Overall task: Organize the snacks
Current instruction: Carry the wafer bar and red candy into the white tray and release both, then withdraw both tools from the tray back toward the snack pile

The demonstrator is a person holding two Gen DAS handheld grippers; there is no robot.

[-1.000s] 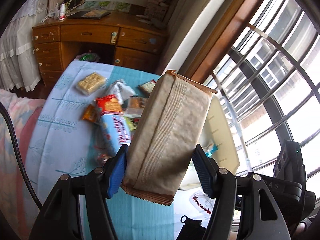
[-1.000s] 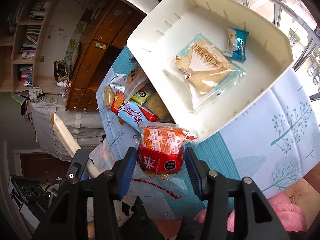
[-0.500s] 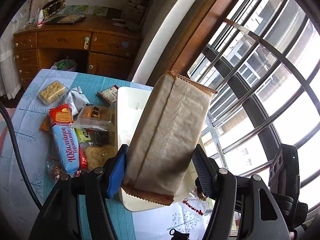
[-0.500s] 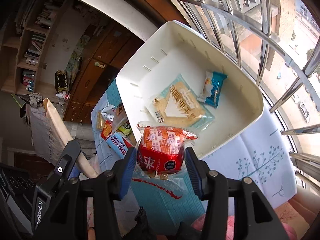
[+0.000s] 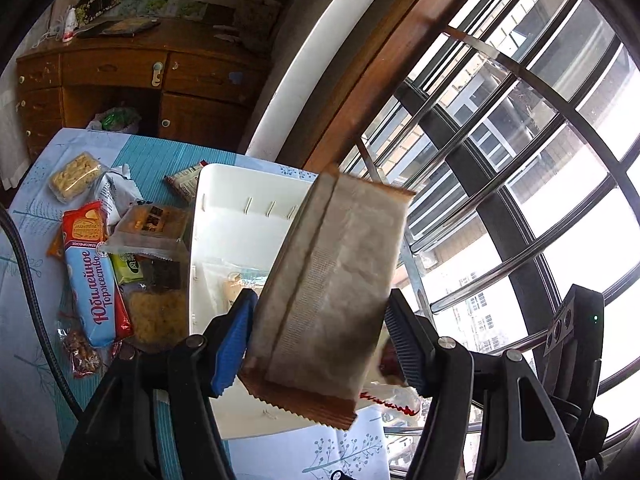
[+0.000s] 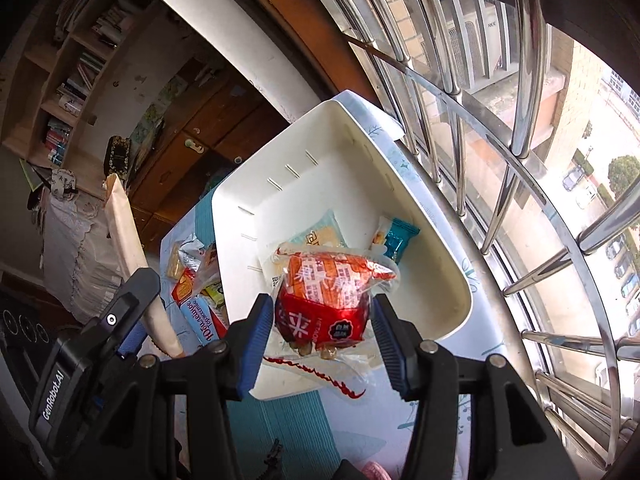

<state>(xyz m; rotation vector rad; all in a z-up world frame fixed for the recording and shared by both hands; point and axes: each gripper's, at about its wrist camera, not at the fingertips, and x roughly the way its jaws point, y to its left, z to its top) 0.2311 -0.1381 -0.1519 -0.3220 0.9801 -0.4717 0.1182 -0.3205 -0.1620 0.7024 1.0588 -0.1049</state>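
My left gripper [image 5: 320,336] is shut on a tall beige paper packet [image 5: 328,292] and holds it tilted above the white bin [image 5: 224,216]. My right gripper [image 6: 324,316] is shut on a red and orange snack bag [image 6: 328,296], held over the near part of the white bin [image 6: 360,160]. Inside the bin lie a clear-wrapped sandwich pack [image 6: 320,232] and a small blue packet [image 6: 396,236]. The beige packet [image 6: 124,232] and the left gripper also show at the left of the right wrist view.
Loose snacks lie on the blue tablecloth [image 5: 36,216] left of the bin: a blue and red biscuit pack [image 5: 96,280], a cracker tray [image 5: 74,176], a clear cookie pack [image 5: 150,226]. A wooden desk [image 5: 120,72] stands behind. Window bars [image 6: 500,128] run along the right.
Both grippers have moved with their packets from over the snack pile to above the white bin. The bin now lies directly under both.
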